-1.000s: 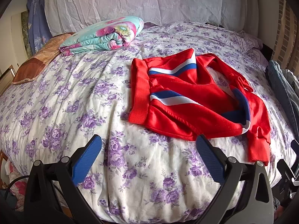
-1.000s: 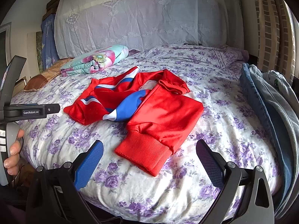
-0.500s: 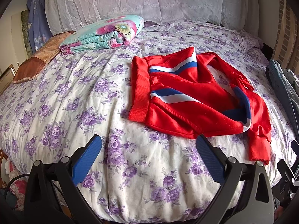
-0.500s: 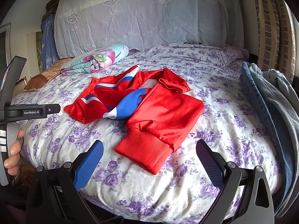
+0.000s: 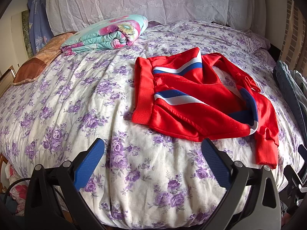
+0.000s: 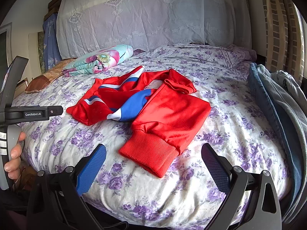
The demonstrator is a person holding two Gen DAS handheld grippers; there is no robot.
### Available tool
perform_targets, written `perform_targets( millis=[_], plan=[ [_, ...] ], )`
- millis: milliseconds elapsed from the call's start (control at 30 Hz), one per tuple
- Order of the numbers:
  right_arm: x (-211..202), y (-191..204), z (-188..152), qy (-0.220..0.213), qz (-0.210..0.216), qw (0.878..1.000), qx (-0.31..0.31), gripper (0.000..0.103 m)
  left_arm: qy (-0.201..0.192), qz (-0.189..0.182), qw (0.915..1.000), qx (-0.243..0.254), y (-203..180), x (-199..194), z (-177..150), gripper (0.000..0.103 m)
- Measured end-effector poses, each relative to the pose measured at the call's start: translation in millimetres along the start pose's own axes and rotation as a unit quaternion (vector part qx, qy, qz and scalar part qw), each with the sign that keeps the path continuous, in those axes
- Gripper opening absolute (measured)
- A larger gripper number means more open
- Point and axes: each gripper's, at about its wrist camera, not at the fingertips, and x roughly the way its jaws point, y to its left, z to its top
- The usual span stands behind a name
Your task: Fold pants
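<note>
We see one pair of red pants (image 5: pixel 193 99) with blue-and-white stripes, crumpled on the bed (image 5: pixel 76 99), ribbed cuff nearest our right gripper (image 6: pixel 153 153). Both grippers, left (image 5: pixel 152 149) too, gape wide, holding nothing, short of the cloth. Only the right view shows a hand (image 6: pixel 13 153) gripping the left handle. One folded quilt (image 5: pixel 107 34) lies beyond.
</note>
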Motion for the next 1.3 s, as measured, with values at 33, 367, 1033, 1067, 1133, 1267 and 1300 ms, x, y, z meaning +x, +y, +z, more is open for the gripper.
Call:
perform_targets(
  millis=[33, 367, 1033, 1067, 1133, 1267, 1300],
  plan=[
    [-0.1, 1.1, -1.0, 0.000, 0.000, 1.000, 0.000, 0.100, 0.000, 0.000, 1.0000, 0.000, 0.1, 0.5, -1.3, 0.098],
    [0.0, 0.4, -1.0, 0.002, 0.001, 1.000, 0.001, 0.100, 0.007, 0.002, 1.0000, -0.001, 2.0, 3.0, -2.0, 0.098],
    [2.2, 1.7, -1.8, 0.004, 0.006, 1.000, 0.000, 0.100, 0.017, 0.004, 0.9998, -0.001, 6.8, 10.1, 8.9, 0.098],
    [3.2, 1.4, -1.4, 0.005, 0.008, 1.000, 0.000, 0.100, 0.021, 0.002, 0.9998, -0.003, 10.0, 13.3, 13.4, 0.098],
    [6.6, -0.4, 0.1, 0.008, 0.007, 1.000, 0.001, 0.100, 0.029, -0.003, 0.9996, -0.006, 18.0, 23.5, 27.0, 0.098],
    [20.2, -12.8, 6.3, 0.019, 0.008, 1.000, 0.011, 0.100, 0.055, -0.021, 0.9982, -0.005, 29.0, 54.8, 64.4, 0.098],
    [24.2, -16.5, 8.5, 0.022, 0.007, 1.000, 0.016, 0.100, 0.066, -0.034, 0.9973, -0.004, 31.1, 68.8, 80.0, 0.098]
  ],
)
